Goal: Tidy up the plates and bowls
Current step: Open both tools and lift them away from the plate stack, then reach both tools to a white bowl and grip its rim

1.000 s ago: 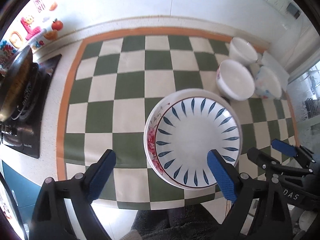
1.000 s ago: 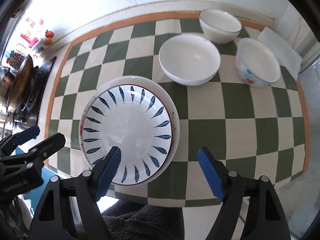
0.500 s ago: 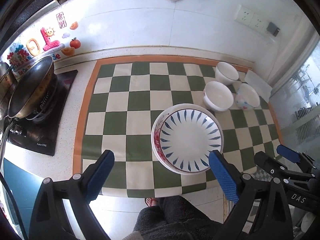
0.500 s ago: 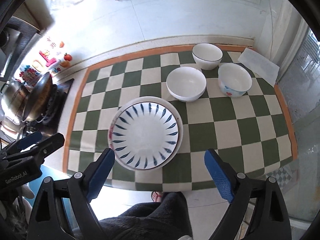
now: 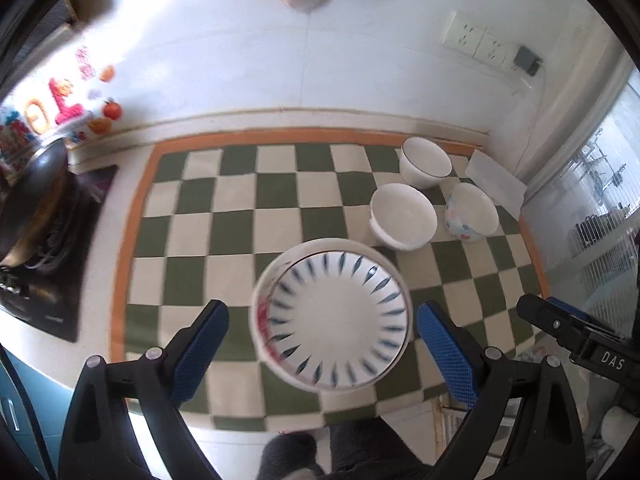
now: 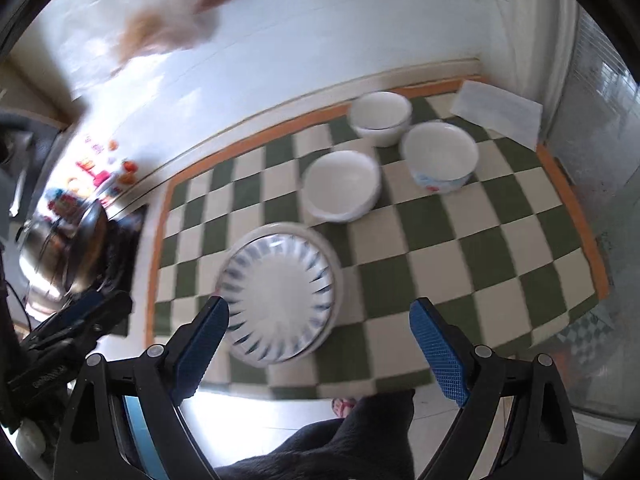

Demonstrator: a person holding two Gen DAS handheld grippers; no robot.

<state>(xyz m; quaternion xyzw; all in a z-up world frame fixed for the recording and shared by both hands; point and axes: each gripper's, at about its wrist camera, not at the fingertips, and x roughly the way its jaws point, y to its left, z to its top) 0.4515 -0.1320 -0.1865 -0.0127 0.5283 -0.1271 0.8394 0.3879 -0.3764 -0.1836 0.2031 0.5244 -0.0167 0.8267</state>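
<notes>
My left fingers are spread wide with nothing between them, held above the tabletop. My right fingers are released as well, both blue pads well apart and gripping nothing.

Below me lies a green-and-cream checked mat with an orange border. Near its front edge sits a plate with blue leaf marks, nested inside a larger white plate that has a red flower pattern showing on its left inner wall (both are a little blurred). From the right wrist view the same stack sits just ahead of my left-hand pad.

Behind the plates, toward the far right corner of the mat, three bowls stand close together: a plain white bowl nearest the plates, a white bowl with a dark rim by the wall, and a bowl with a flowered outside just to the right. A folded white cloth lies beside them. A dark pan sits on the stove at the far left.
</notes>
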